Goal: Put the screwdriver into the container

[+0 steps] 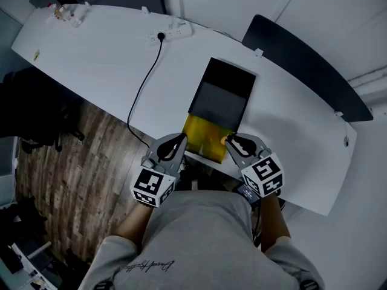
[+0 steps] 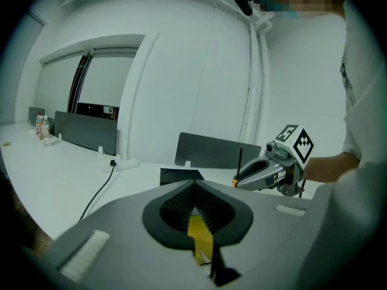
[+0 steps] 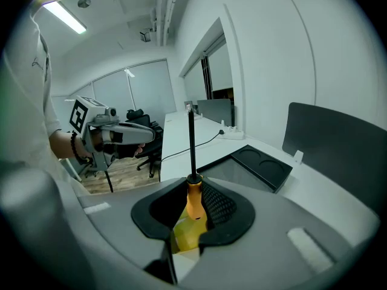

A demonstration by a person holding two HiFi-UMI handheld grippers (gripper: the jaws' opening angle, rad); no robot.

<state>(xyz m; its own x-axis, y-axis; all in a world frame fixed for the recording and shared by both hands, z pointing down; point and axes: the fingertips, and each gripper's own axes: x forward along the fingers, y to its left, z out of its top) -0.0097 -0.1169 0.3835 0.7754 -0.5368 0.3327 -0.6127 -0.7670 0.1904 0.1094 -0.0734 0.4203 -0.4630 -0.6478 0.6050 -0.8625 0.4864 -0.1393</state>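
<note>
**Screwdriver gripped at the container's near end**
The right gripper (image 3: 195, 185) clamps the orange handle of the screwdriver (image 3: 193, 199), black shaft pointing up, over the yellow near end of the container (image 1: 222, 100), which lies at the desk's (image 1: 109, 59) near edge. The left gripper (image 1: 180, 139) is closed and empty, just beside that end.

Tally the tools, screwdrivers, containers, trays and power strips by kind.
tools: 2 (left tool, right tool)
screwdriver: 1
yellow container: 1
black tray: 1
power strip: 1
total: 6
</note>
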